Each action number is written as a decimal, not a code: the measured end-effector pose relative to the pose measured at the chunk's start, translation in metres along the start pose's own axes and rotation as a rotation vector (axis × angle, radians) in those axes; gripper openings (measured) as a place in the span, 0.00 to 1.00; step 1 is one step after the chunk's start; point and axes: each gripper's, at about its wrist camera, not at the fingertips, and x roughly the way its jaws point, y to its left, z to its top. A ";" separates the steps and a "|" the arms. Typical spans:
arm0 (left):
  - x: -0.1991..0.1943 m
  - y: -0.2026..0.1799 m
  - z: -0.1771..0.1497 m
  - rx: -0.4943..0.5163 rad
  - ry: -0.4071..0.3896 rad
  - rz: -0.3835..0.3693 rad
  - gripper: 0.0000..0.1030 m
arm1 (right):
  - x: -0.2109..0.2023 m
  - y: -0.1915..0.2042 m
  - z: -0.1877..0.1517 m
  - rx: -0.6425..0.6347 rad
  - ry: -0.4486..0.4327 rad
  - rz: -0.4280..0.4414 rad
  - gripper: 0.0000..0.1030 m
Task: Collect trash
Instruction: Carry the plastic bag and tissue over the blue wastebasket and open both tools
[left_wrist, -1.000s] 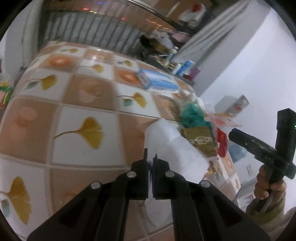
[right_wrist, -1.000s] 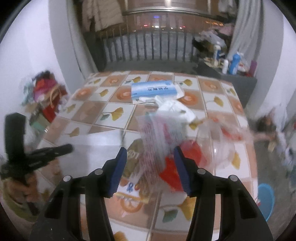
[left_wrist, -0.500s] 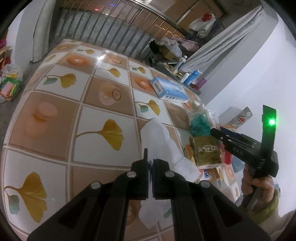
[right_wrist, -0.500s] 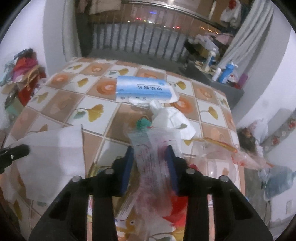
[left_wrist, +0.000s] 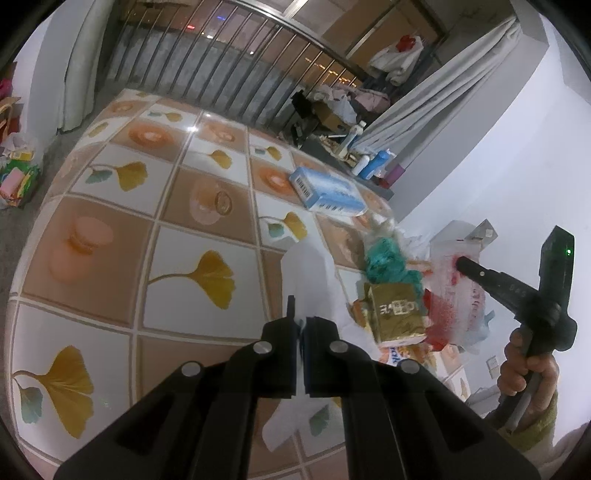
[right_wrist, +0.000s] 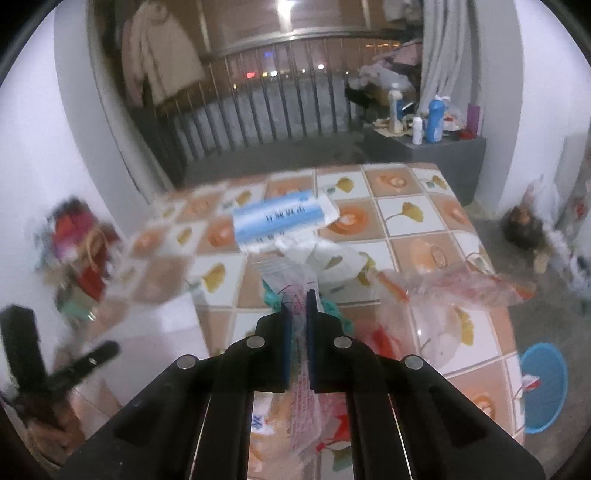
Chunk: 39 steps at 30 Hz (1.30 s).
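Right wrist view: my right claw (right_wrist: 299, 306) has just been closing, and its pads now pinch a clear plastic bag with red print (right_wrist: 295, 291). The film runs up between the two fingers and fans out above the tips, with more of it hanging below toward the camera. In the left wrist view I see the same bag (left_wrist: 458, 299) gripped at the tip of the right claw (left_wrist: 461, 263), raised beside the trash pile at the far right edge of the tiled surface (left_wrist: 122, 266).

My left claw (left_wrist: 300, 325) is fully closed on a white paper sheet (left_wrist: 310, 273). The sheet stands up past the fingertips and drops below them over the surface.

The remaining trash lies in a cluster just right of the sheet: a gold packet (left_wrist: 395, 314), a teal crumpled item (left_wrist: 384, 258) behind it, and a blue-and-white box (left_wrist: 327, 192) farther back, apart from the rest.
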 end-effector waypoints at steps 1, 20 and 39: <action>-0.002 -0.001 0.001 0.002 -0.008 -0.004 0.02 | -0.006 -0.002 0.001 0.015 -0.018 0.019 0.05; -0.041 -0.036 0.015 0.023 -0.112 -0.104 0.02 | -0.080 -0.028 0.017 0.114 -0.208 0.241 0.05; -0.059 -0.156 0.021 0.197 -0.092 -0.276 0.02 | -0.168 -0.107 -0.011 0.219 -0.428 0.269 0.05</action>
